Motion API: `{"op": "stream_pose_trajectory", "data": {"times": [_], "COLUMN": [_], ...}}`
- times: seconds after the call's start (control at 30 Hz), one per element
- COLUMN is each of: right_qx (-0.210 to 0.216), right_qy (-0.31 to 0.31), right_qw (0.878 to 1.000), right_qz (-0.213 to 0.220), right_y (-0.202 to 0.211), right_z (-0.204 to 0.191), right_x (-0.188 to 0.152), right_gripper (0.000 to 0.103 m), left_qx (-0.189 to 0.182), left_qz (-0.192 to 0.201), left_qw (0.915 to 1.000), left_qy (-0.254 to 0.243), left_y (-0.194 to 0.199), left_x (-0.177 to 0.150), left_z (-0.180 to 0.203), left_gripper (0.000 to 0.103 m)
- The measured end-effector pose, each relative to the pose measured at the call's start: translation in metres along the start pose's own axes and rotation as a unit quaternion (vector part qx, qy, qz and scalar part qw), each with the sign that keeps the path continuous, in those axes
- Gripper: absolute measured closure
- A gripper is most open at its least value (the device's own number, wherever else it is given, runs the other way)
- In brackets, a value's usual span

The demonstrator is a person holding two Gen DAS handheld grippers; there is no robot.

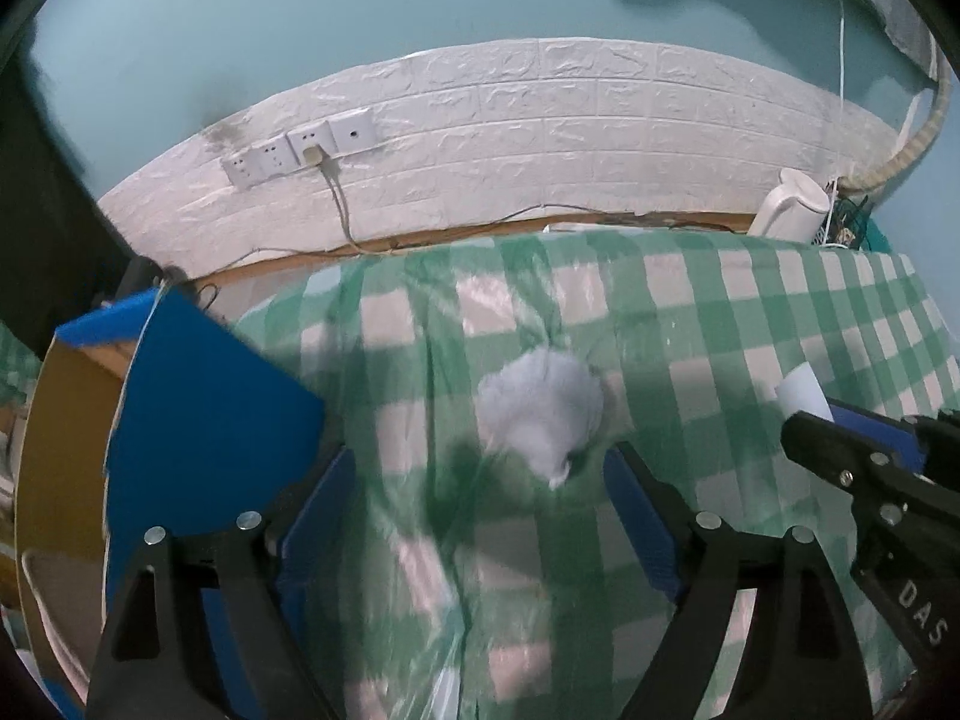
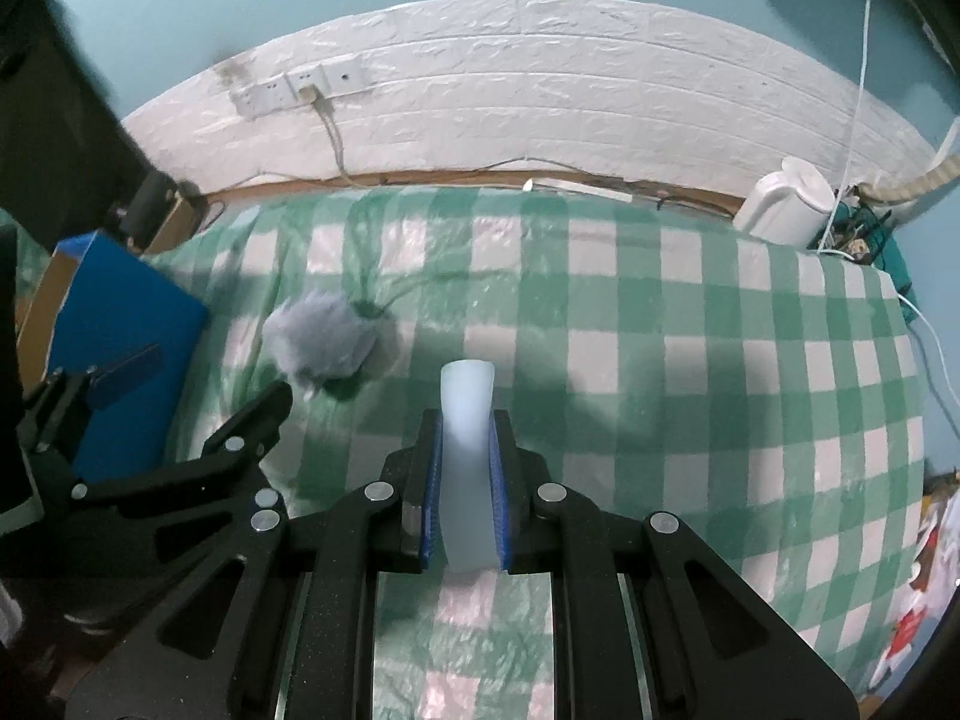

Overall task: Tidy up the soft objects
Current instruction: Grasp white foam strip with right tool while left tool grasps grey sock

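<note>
A grey fluffy pom-pom (image 1: 543,414) lies on the green-checked tablecloth (image 1: 720,324), just ahead of my left gripper (image 1: 480,480), which is open with the pom-pom between and slightly beyond its blue-padded fingers (image 1: 645,516). The pom-pom also shows in the right wrist view (image 2: 321,339), with the left gripper (image 2: 198,384) beside it. My right gripper (image 2: 467,468) is shut on a pale translucent soft strip (image 2: 467,420) that sticks up between the pads. The right gripper (image 1: 840,450) and its strip (image 1: 801,393) show at the right of the left wrist view.
A blue-lidded cardboard box (image 1: 198,420) stands open at the left edge of the table; it also shows in the right wrist view (image 2: 120,324). A white kettle (image 2: 786,204) sits at the back right. Wall sockets (image 1: 300,147) with a cable hang behind.
</note>
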State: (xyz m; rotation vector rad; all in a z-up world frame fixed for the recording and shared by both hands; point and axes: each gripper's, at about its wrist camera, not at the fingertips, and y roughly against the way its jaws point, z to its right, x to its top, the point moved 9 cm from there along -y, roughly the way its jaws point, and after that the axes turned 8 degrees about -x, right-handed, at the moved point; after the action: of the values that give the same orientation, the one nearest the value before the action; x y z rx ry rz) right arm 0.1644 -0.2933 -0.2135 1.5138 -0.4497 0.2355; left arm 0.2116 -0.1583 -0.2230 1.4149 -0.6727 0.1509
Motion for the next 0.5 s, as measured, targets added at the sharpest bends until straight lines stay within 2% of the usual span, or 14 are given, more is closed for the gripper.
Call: {"op": "stream_pose_trajectory", "data": {"times": [0.2,0.5], "right_qx": [-0.002,-0.006], "right_qy": [-0.017,-0.027], "right_qw": [1.0,1.0], "right_qz": [0.003,-0.004], "right_y": [-0.004,-0.009], "right_z": [0.009,0.017], "right_x": [0.012,0.005], "right_gripper": [0.09,0.09], "left_qx": [0.007,0.003], "left_qz": [-0.01,-0.029], "left_qw": [0.9995,0.9992], "left_qy": [-0.029,-0.029], "left_y": [-0.02,-0.049], "left_x": [0.016,0.02], "left_z": [0.008,0.009], "left_gripper": [0.014,0.014]}}
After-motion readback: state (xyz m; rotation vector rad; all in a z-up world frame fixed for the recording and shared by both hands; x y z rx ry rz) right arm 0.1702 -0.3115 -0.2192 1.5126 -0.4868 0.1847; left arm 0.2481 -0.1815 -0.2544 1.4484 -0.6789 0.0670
